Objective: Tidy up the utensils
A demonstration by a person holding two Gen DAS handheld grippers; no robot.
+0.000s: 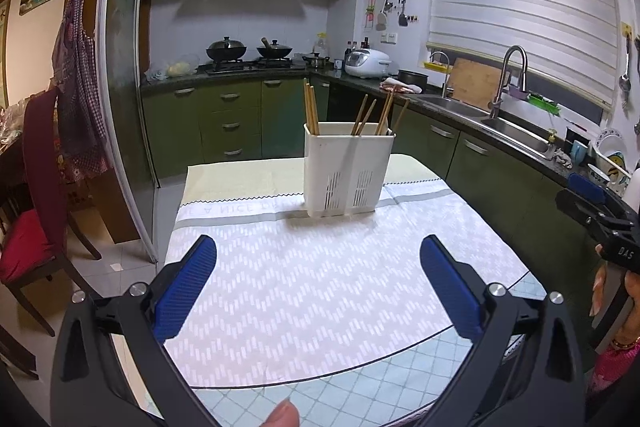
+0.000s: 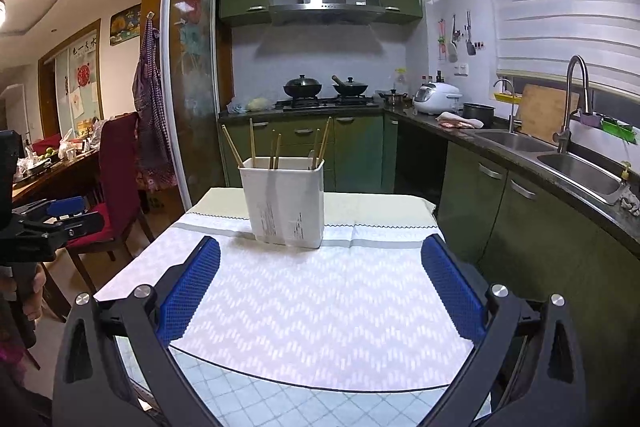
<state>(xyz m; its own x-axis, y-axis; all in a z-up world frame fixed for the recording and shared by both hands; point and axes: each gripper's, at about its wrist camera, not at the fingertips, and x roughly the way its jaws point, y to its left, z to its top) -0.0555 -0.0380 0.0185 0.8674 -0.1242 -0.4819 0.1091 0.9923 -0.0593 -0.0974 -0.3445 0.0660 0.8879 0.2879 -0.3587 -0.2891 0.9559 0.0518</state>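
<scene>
**A:** Looking through the left wrist cam first. Left gripper (image 1: 318,283) hanging over the table (image 1: 280,307) with the blue pads (image 1: 182,291) spread wide, gripping nothing. Sitting at 12 o'clock past the pads: white utensil holder (image 1: 346,173), standing upright on the white patterned cloth (image 1: 340,267), well apart from the fingertips. Sticking out the top: wooden chopsticks (image 1: 311,107), a couple bunched in the left compartment, the rest leaning around in the right one. Peeking in at 3 o'clock: right gripper (image 1: 592,199), too cropped there to judge.

**B:** Seeing much the same from the right wrist cam. Going left to right: left gripper (image 2: 64,213) poking in at 9 o'clock in front of a red-cushioned chair (image 2: 116,179), then the utensil holder (image 2: 286,201) at about 12 o'clock, bit left of centre, chopsticks (image 2: 252,143) fanning out of it. Right gripper (image 2: 320,285) spread just as wide, blue pads (image 2: 452,291) holding nothing, hovering over the cloth (image 2: 320,307).

**A:** Also spotting the sink (image 2: 576,171) and faucet (image 2: 570,99) out around 2 o'clock, stove with two pans (image 2: 326,89) way back behind the holder.
</scene>
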